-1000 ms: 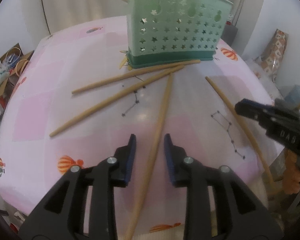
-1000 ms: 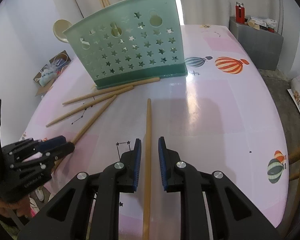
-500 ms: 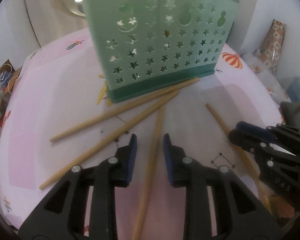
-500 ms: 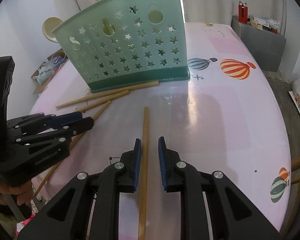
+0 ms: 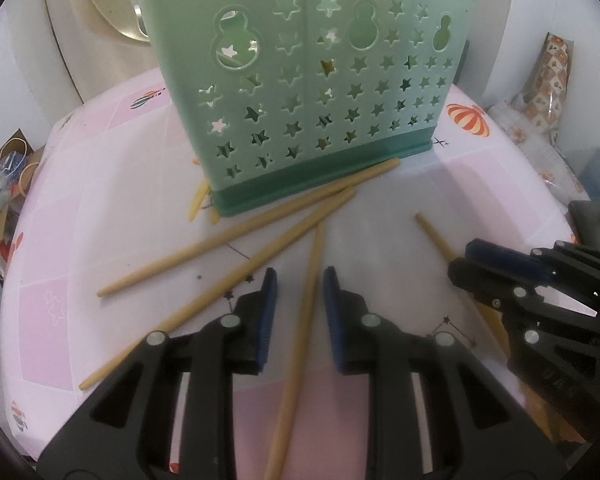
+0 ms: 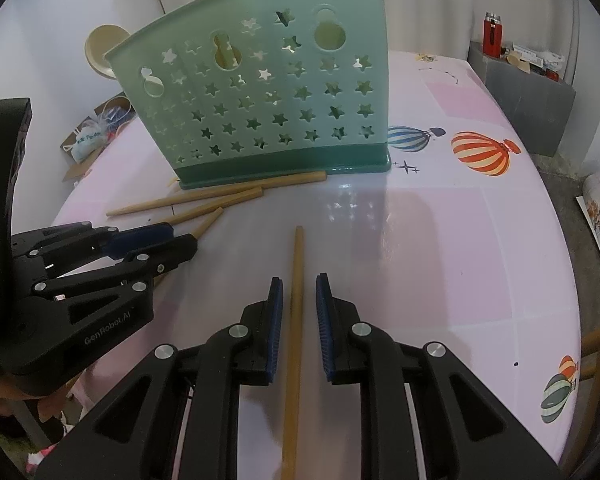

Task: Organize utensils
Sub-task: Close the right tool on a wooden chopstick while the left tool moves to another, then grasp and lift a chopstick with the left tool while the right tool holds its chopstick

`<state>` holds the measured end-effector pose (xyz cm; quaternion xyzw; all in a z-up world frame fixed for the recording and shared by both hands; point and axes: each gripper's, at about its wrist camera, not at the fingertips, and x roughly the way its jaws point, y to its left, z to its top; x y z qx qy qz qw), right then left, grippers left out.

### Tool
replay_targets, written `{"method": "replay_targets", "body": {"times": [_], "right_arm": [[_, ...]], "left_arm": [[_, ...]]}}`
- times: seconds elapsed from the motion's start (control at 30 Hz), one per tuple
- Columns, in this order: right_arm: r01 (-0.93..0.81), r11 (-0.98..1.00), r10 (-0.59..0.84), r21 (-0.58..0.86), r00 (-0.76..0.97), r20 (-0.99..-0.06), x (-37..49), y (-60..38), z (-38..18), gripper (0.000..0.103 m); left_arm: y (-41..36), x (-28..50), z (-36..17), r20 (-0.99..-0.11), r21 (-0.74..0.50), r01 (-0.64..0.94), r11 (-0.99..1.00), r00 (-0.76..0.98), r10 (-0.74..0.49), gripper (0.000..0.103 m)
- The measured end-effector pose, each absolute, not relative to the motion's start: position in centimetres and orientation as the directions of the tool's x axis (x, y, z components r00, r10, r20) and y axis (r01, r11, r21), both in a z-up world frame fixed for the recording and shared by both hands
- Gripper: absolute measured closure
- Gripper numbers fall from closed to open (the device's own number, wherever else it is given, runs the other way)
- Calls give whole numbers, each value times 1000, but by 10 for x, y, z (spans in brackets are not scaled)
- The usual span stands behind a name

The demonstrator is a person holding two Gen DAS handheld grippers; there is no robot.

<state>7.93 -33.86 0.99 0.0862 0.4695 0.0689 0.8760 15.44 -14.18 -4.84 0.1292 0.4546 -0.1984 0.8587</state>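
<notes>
Chopsticks lie scattered on the pink table (image 6: 440, 248), which carries balloon prints, in front of the green holder (image 5: 312, 92). That holder stands upright, its wall cut through with star-shaped holes, and cream bowls and more sticks show behind it. Two chopsticks (image 5: 236, 236) lie slanting just against the holder's base, side by side.

One chopstick (image 5: 300, 336) runs lengthwise between the fingers of the left gripper (image 5: 300, 286). Its jaws have just been closing and stand a little apart, the pads not pressing the stick. Another chopstick (image 6: 294, 320) runs between the fingers of the right gripper (image 6: 298, 292); these jaws are narrowly parted too, with a slim gap showing on either side of the stick. Both grippers point down at the table, near each other.
</notes>
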Motion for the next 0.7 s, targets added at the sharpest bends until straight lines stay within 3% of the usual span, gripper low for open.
{"method": "replay_targets", "body": {"times": [0.33, 0.47, 0.7], "right_arm": [[-36, 979, 188, 202, 549, -814, 79, -338, 10, 91], [-22, 973, 205, 231, 548, -811, 77, -344, 9, 96], [3, 970, 202, 245, 551, -810, 58, -354, 9, 97]], "left_arm": [[-143, 154, -49, -828, 43, 458, 888, 514, -225, 82], [-143, 149, -50, -817, 45, 471, 881, 524, -239, 96], [-126, 129, -51, -817, -20, 474, 880, 500, -288, 99]]}}
